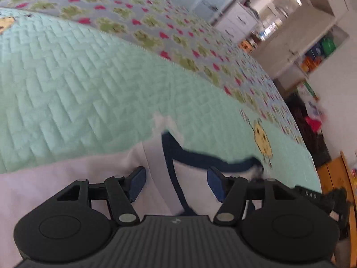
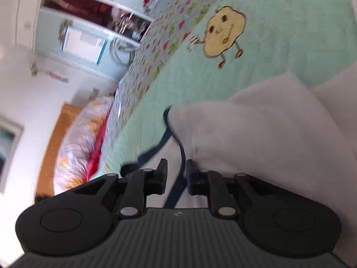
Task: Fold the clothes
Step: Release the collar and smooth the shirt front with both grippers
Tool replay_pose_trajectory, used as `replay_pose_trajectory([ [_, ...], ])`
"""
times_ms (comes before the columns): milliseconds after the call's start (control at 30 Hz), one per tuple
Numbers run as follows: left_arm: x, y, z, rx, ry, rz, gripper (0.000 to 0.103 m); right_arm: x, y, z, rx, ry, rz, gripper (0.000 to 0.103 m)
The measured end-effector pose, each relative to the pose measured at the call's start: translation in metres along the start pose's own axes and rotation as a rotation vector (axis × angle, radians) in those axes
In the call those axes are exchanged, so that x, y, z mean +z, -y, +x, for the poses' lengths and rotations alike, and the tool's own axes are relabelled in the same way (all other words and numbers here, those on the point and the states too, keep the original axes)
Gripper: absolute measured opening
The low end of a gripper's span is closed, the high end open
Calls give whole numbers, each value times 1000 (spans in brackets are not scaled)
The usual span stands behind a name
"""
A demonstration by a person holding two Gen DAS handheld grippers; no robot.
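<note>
Mint-green quilted bedspread (image 1: 89, 84) covers the bed, with a flowered border (image 1: 156, 33) of pink and green running along its far side and a yellow cartoon figure (image 1: 263, 138) stitched near the right. In the left wrist view a pale white garment (image 1: 67, 178) lies flat on the bedspread at the lower left, its dark navy trim (image 1: 200, 158) curving out to the right (the picture is rather blurred). The left claw (image 1: 176, 184) hangs just above the garment with its blue pads (image 1: 137, 184) standing well apart, one on either side of a navy strip, neither pad pressing on the cloth. Beyond the bed to the right stand white cupboards (image 1: 236, 20) and a shelf of coloured things.

In the right wrist view the room is tilted: a window (image 2: 82, 42) and a bright patterned pillow (image 2: 78, 138) sit at the left, the bedspread and the same yellow figure (image 2: 225, 31) at the upper right. The right claw (image 2: 176, 176) is closed down narrow on the navy trim (image 2: 181, 156), and the white garment (image 2: 256, 129) rises in a fold just right of it.
</note>
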State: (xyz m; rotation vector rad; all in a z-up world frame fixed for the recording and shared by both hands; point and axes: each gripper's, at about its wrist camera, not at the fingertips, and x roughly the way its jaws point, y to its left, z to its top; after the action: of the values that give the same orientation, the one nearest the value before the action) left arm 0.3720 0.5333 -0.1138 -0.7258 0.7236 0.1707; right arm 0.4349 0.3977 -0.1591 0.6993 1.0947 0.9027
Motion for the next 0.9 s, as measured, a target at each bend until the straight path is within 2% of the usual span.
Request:
replay_pose_trajectory([
  [33,3,-1,-1,28,39,-50,63,6,-1,0,-17,46,16,2],
  [67,6,-3,-3,53,76,-100,63,13,-2,1,-34,91,32,9],
  [100,5,-4,-8,39,83,-148,63,9,-6,-3,-20,94,22,13],
  [133,4,-4,-14,-4,86,-169,63,3,-11,-7,2,87,5,24],
  [167,2,0,-21,-66,89,-147,65,-4,-16,-11,16,63,-31,27],
  [200,-1,5,-24,-97,85,-105,67,-10,-18,-11,3,30,-62,31],
  [233,-4,9,-22,-96,72,-55,70,-16,-19,-9,-15,-5,-91,31],
  [267,-6,12,-13,-32,39,4,72,-15,-15,-6,-34,-4,-93,21],
  [300,-7,13,0,84,-7,45,64,-12,-11,-2,-54,5,-90,12],
  [333,-10,14,1,102,12,80,62,-9,-6,2,-74,13,-86,0],
  [367,-12,17,-4,118,51,102,63,-5,-3,3,-77,41,-49,0],
  [400,-13,22,-8,171,58,122,63,-5,-6,-2,-89,77,-30,0],
  [433,-15,27,-13,222,66,142,63,-6,-10,-7,-104,115,-18,7],
  [467,-19,29,-25,248,87,142,63,-13,-20,-14,-118,130,-66,28],
  [533,-29,27,-56,183,140,132,64,-31,-41,-30,-127,124,-186,47],
  [567,-38,22,-76,148,162,109,66,-43,-49,-39,-113,96,-221,47],
  [600,-49,15,-91,119,170,76,74,-58,-52,-48,-82,60,-218,47],
  [633,-60,9,-105,91,177,44,77,-72,-54,-58,-46,22,-208,47],
  [733,-89,-16,-112,73,141,-5,79,-111,-56,-68,1,-56,-162,49],
  [767,-95,-24,-101,127,104,-9,79,-120,-57,-63,9,-78,-153,49],
  [800,-99,-32,-94,138,95,-11,75,-125,-55,-54,0,-89,-157,49],
  [833,-98,-31,-94,148,115,8,75,-128,-49,-46,-24,-71,-175,42],
  [867,-96,-29,-94,157,136,26,73,-128,-43,-42,-37,-24,-190,18],
  [900,-95,-27,-93,168,155,44,73,-126,-39,-40,-72,15,-183,8],
])
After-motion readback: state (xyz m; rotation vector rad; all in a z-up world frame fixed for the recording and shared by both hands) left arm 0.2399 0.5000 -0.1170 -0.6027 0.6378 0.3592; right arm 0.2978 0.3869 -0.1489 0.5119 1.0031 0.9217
